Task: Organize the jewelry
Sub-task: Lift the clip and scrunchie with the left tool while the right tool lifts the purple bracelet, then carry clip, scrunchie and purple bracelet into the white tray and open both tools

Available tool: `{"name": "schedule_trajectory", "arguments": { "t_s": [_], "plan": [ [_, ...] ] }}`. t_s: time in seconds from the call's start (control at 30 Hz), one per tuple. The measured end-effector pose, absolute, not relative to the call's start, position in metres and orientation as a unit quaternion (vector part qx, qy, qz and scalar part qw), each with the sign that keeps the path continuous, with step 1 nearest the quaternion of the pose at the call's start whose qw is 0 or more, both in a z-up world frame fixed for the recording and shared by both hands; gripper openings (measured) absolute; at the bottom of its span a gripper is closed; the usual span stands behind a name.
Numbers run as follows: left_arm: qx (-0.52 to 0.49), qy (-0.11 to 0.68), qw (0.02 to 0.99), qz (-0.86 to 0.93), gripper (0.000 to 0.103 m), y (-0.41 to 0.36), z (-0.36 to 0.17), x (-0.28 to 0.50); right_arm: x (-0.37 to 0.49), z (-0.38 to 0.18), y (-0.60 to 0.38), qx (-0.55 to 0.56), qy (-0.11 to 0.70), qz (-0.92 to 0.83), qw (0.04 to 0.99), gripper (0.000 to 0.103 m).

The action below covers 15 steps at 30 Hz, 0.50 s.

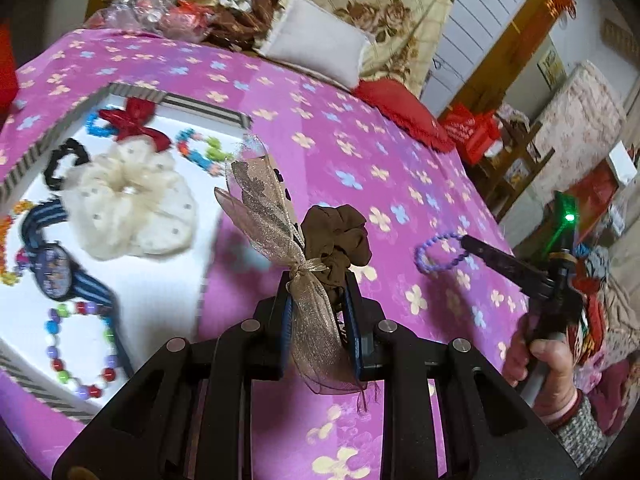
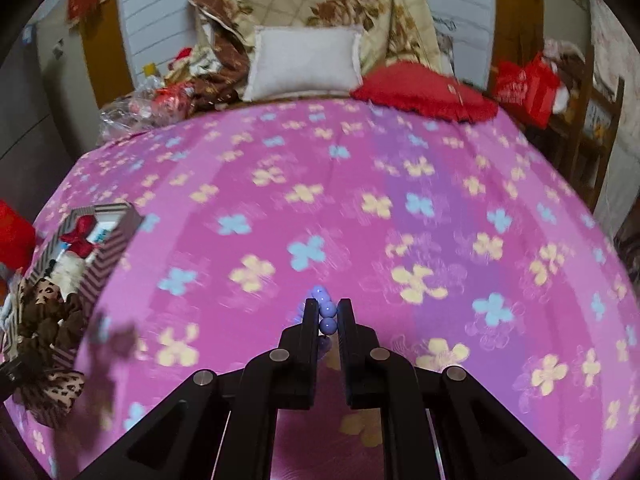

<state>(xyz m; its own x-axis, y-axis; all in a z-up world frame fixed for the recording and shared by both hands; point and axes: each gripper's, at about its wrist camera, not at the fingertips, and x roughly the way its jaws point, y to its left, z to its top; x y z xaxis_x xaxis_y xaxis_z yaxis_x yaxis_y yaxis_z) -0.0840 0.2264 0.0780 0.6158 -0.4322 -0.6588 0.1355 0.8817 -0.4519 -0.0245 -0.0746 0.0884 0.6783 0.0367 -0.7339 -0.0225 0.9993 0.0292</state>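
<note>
Left claw point(image 1: 320, 280) grips a brown scrunchie point(image 1: 336, 236); right claw point(image 2: 328, 312) pinches a purple bead bracelet point(image 2: 328, 309).

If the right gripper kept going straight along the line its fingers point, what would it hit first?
Probably the pink flowered bedspread. The right gripper, shut on a purple bead bracelet, points down at bare cover, with nothing else ahead in its own view. The white pillow lies much farther up; depth is uncertain.
</note>
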Motion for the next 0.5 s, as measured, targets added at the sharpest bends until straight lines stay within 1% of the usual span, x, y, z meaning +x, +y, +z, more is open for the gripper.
{"name": "schedule_trajectory", "arguments": {
  "t_s": [0.33, 0.5],
  "plan": [
    [-0.246, 0.379, 0.884, -0.119, 0.021, 0.302, 0.095, -0.094, -0.037, 0.140, 0.001, -0.030, 0.377, 0.062, 0.924, 0.008],
    [-0.274, 0.376, 0.880, -0.099, 0.021, 0.334, 0.102, -0.072, -0.033, 0.157, 0.050, -0.053, 0.373, 0.099, 0.921, 0.008]
  ]
}}
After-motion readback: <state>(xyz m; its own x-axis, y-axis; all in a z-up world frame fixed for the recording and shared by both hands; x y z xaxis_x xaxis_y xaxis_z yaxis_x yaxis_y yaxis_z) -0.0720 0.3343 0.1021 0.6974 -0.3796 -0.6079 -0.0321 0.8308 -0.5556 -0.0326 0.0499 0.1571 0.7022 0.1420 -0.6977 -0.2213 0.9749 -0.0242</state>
